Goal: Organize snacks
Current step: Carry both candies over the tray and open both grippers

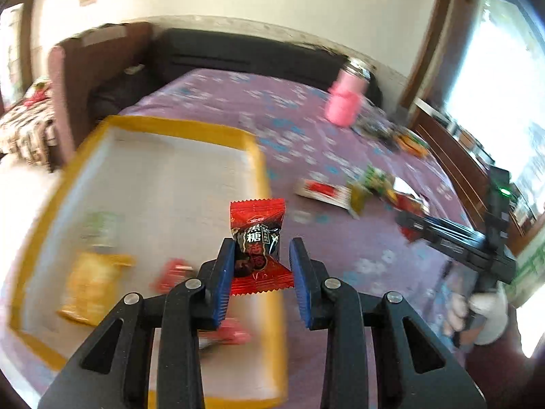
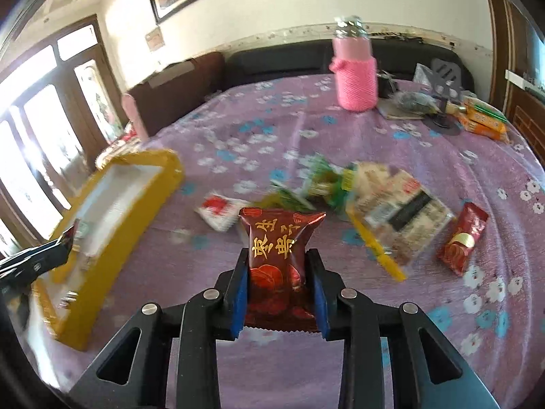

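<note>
My left gripper (image 1: pixel 261 252) has its jaws parted; a red and black candy packet (image 1: pixel 258 243) stands between them, touching only the left pad, above the right edge of the yellow-rimmed tray (image 1: pixel 259 156). The tray holds a yellow packet (image 1: pixel 92 283), a green one (image 1: pixel 100 230) and red ones (image 1: pixel 173 272). My right gripper (image 2: pixel 277 269) is shut on a dark red snack packet with gold characters (image 2: pixel 277 259), held above the purple tablecloth. Loose snacks (image 2: pixel 391 211) lie ahead of it, and the tray (image 2: pixel 163 184) is to its left.
A pink knitted bottle (image 2: pixel 356 71) stands at the far side of the table. A red packet (image 2: pixel 463 238) lies at right, orange boxes (image 2: pixel 483 119) and a dark stand (image 2: pixel 442 102) at far right. A black sofa (image 2: pixel 279 61) runs behind the table.
</note>
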The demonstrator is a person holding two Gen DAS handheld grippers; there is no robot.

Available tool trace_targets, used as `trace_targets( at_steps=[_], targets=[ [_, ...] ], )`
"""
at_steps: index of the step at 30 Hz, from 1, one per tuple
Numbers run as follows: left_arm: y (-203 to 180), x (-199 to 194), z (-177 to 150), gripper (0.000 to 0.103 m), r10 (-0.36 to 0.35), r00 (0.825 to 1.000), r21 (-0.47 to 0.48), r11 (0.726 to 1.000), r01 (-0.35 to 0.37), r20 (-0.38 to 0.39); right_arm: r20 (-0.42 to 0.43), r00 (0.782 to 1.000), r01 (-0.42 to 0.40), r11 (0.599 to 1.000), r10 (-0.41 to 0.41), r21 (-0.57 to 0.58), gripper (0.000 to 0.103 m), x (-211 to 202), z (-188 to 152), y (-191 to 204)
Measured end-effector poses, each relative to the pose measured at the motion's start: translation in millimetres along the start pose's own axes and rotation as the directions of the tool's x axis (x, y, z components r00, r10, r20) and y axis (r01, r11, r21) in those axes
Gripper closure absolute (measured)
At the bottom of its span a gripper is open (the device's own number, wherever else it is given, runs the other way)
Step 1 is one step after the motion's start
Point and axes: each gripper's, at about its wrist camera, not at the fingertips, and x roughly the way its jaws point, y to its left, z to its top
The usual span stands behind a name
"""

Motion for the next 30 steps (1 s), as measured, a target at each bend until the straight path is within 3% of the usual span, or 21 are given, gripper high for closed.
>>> trace_targets(
  at_steps=[5, 13, 20, 26, 30],
  targets=[
    [56.4, -1.9, 7.7, 0.073, 0.067, 0.998, -0.081, 0.994, -0.067, 0.003, -0.040, 0.992, -0.121, 0.992, 0.119, -0.040, 0.071, -3.7, 14.8, 57.9],
    [107.5, 27.3, 24.9, 0.073, 0.135, 0.988, -0.119, 0.983, -0.143, -0.073, -0.211, 0.934, -0.309, 0.948, 0.287, -0.075, 0.071, 42.1, 28.2, 166.5],
    [122.3, 39.3, 24.8, 0.072, 0.111, 0.987, -0.140, 0.982, -0.127, -0.116, -0.302, 0.919, -0.304, 0.943, 0.253, -0.136, 0.071, 90.2, 20.1, 230.2],
    [138.5, 38.1, 23.6, 0.070, 0.034, 0.992, -0.226, 0.972, -0.061, -0.121, -0.300, 0.920, -0.299, 0.947, 0.253, -0.117, 0.065, 102.9, 21.0, 237.4],
    [139.7, 24.3, 22.0, 0.057, 0.027, 0.994, -0.269, 0.962, -0.056, -0.111, -0.268, 0.923, -0.310, 0.947, 0.277, -0.087, 0.059, 89.0, 25.9, 225.9]
  ],
)
